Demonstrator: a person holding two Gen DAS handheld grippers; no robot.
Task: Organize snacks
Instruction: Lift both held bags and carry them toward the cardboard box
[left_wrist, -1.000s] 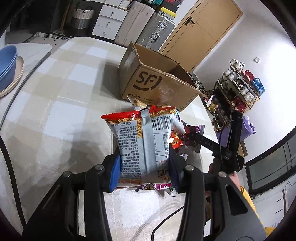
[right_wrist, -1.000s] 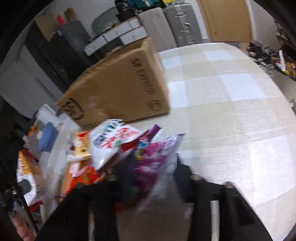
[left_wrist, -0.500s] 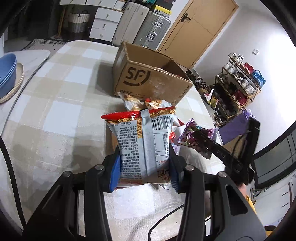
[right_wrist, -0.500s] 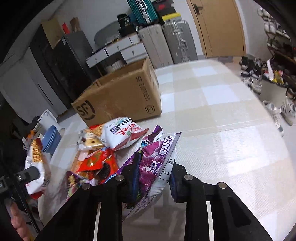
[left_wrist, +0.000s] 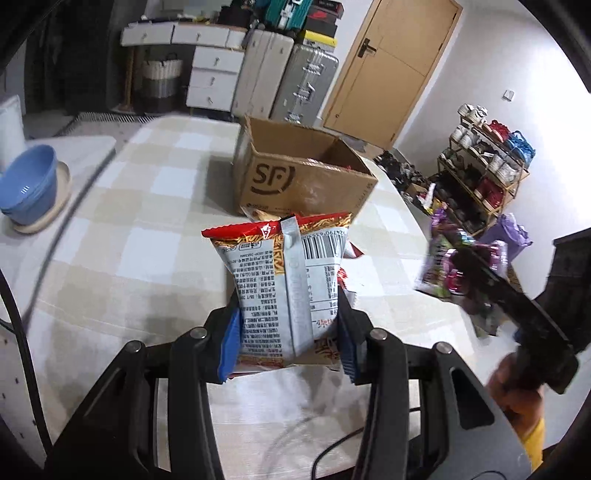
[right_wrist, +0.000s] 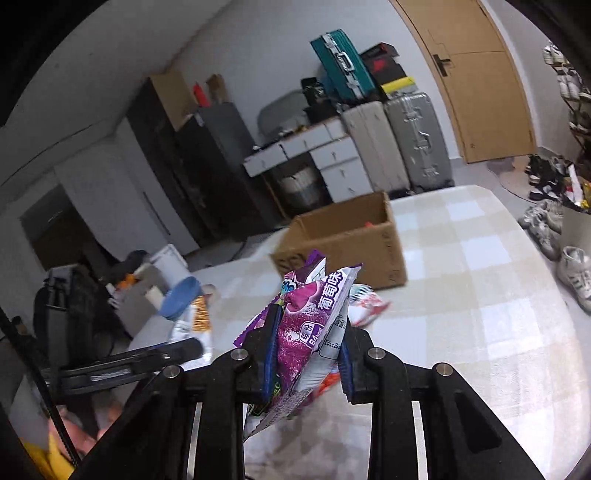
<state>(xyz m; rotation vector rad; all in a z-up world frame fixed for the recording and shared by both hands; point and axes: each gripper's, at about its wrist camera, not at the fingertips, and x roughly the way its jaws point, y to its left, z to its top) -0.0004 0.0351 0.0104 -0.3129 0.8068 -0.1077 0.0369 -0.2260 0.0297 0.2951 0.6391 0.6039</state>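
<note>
My right gripper now carries the purple grape-flavour snack pouch high above the snack pile beside the open brown cardboard box, and my left gripper lifts the red-and-silver snack bag higher, nearer that box.

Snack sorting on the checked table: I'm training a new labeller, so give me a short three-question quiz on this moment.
1. True or false: the cardboard box is closed.
2. Which packet does the right gripper hold? A: purple packet B: red and white packet C: none
3. Fill in: the blue bowls sit at the table's ___ edge in the left wrist view.

Key: 1 false, its top is open. 2 A; the left gripper has the red and white one. 3 left.
</note>
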